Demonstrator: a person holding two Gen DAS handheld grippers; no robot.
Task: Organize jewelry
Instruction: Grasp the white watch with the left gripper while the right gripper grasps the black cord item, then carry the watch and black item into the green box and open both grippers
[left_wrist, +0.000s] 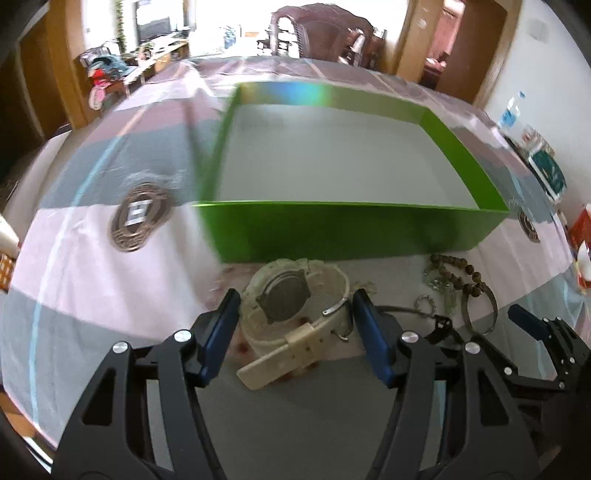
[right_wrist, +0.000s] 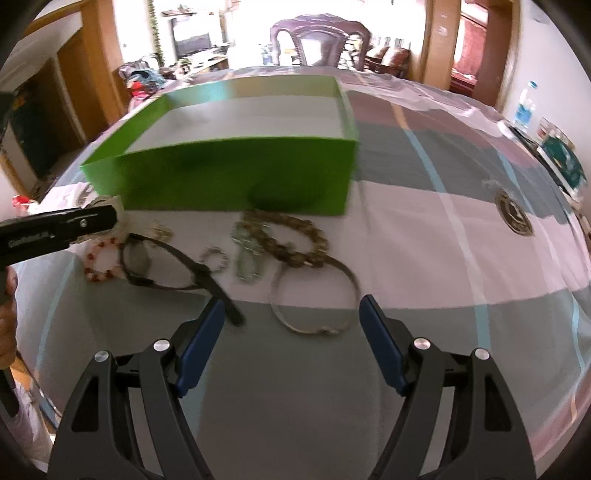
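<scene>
A cream watch lies on the tablecloth just in front of an open green box. My left gripper is open with a blue finger on each side of the watch, not closed on it. In the right wrist view my right gripper is open and empty, just short of a thin metal bangle. Beyond it lie a brown bead bracelet, a small silver ring, a silver chain piece, black glasses and a red-and-white bead bracelet. The green box stands behind them.
A checked tablecloth with round emblems covers the table. A water bottle and a teal packet stand at the right edge. A dark chair is at the far end. The left gripper's body enters from the left.
</scene>
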